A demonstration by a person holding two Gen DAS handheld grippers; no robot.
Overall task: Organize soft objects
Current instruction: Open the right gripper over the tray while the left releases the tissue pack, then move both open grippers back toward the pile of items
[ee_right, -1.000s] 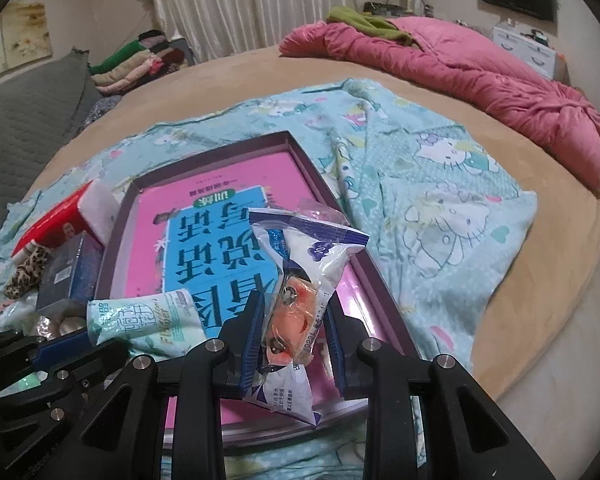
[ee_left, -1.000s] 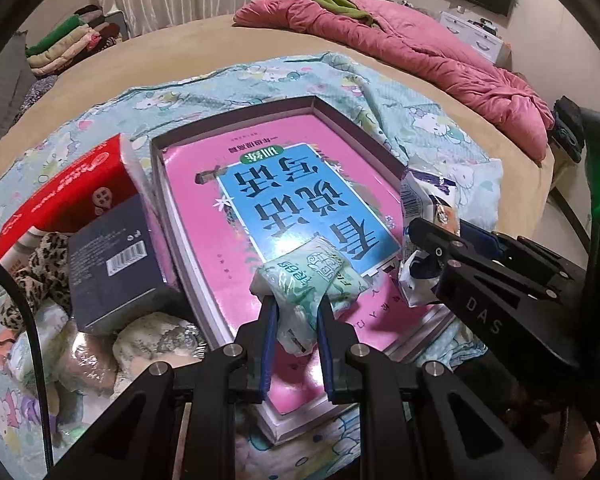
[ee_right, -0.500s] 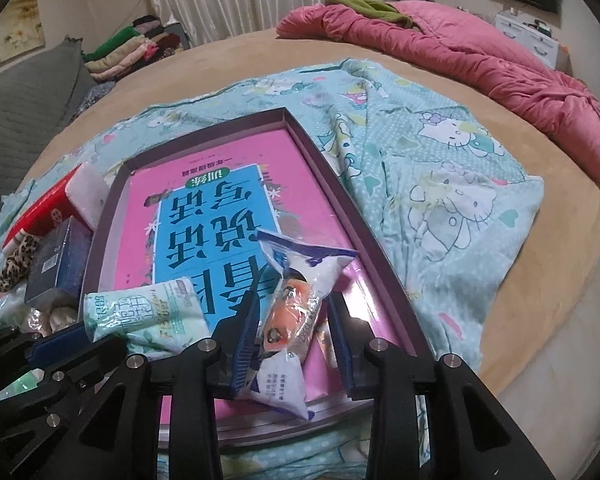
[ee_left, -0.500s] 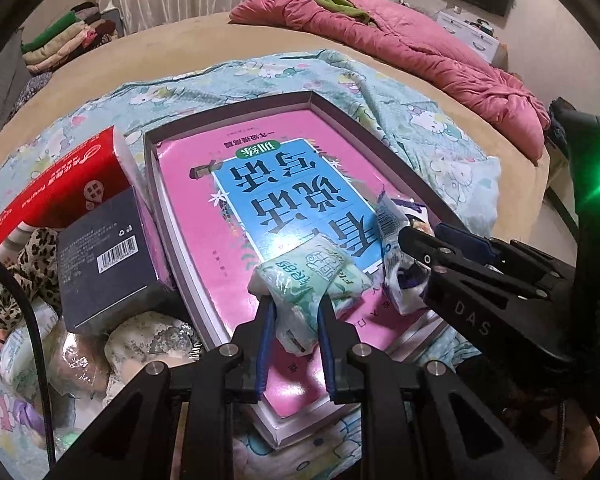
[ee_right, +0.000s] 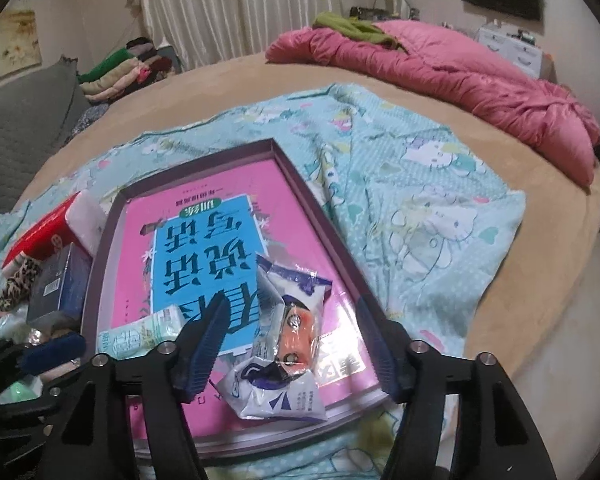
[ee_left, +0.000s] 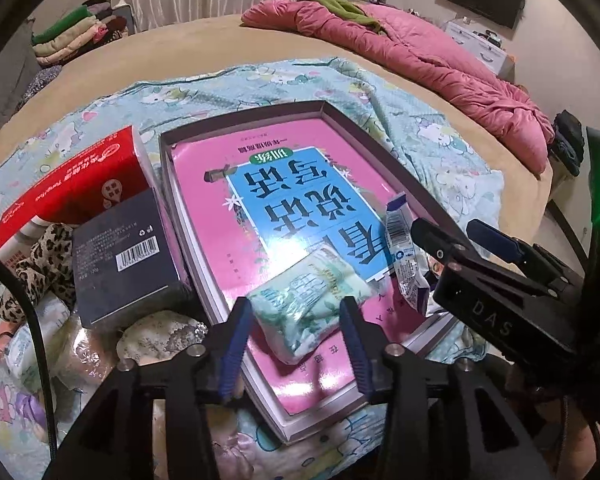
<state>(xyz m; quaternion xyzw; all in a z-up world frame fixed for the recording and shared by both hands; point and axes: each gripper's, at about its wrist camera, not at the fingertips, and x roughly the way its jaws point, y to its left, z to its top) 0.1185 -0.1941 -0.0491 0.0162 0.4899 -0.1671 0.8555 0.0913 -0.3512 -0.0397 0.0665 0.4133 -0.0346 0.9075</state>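
Note:
A pale green tissue pack (ee_left: 310, 304) lies on the pink book (ee_left: 268, 208) inside a dark shallow box (ee_left: 364, 136). My left gripper (ee_left: 296, 344) is open around it, fingers apart on both sides. A white and purple snack packet (ee_right: 280, 344) lies on the same book (ee_right: 204, 248) near the box's front edge. My right gripper (ee_right: 292, 344) is open, its fingers wide of the packet. The tissue pack also shows in the right wrist view (ee_right: 140, 336), and the packet in the left wrist view (ee_left: 404, 260).
Left of the box stand a red tissue box (ee_left: 72, 184) and a dark carton (ee_left: 124, 264), with a leopard-print cloth (ee_left: 32, 272) and wrapped bundles (ee_left: 156, 336) nearby. All lie on a Hello Kitty sheet (ee_right: 420, 208) on a round bed. A pink quilt (ee_right: 460, 80) lies behind.
Both grippers have opened and let go. The tissue pack and the snack packet now lie on the book in the box.

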